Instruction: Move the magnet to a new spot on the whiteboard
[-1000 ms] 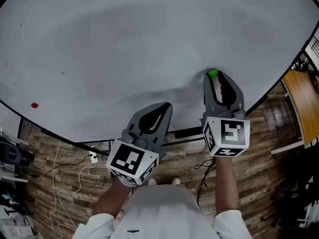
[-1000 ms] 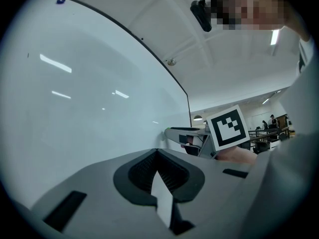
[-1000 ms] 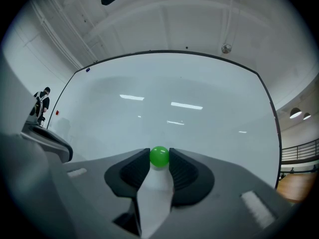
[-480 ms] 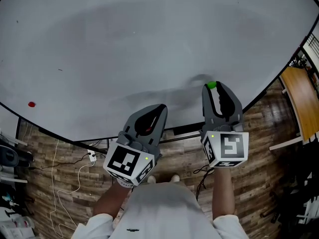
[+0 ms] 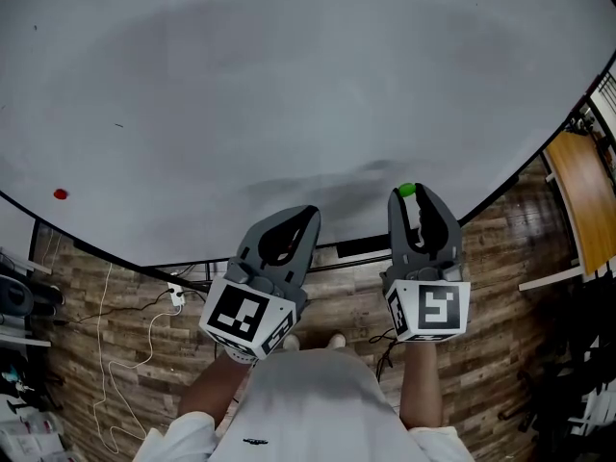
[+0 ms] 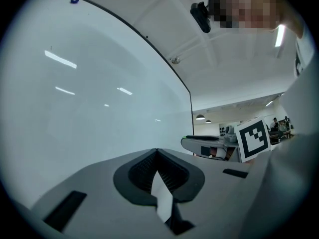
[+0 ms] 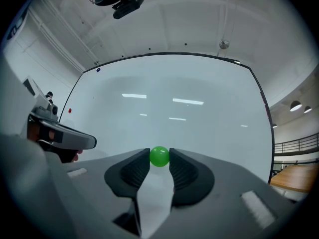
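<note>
1. The right claw (image 7: 159, 159) was pinching a small green ball magnet (image 7: 159, 156) between its two fingertips, one jaw on each side of the ball.
2. In the head view, the green ball magnet sat at the far tip of the right claw, in front of the lower right part of the whiteboard (image 5: 289, 85), close to the board's bottom edge. Whether the magnet touched the board surface could not be determined.
3. The left claw (image 6: 157, 151) had its jaws pressed together at the tips, with nothing between them.
4. In the head view, the left claw was held lower than the right claw, at the bottom edge of the whiteboard and well apart from the green ball magnet.
5. A red magnet (image 5: 61, 194) was on the whiteboard at its far left, near the lower edge and well apart from both claws.
6. A small blue dot (image 7: 98, 69) was visible at the upper left corner of the whiteboard in the right gripper view.
7. The wooden floor (image 5: 500, 287) lay below the whiteboard, with a white cable (image 5: 114, 378) trailing across it at the left.
</note>
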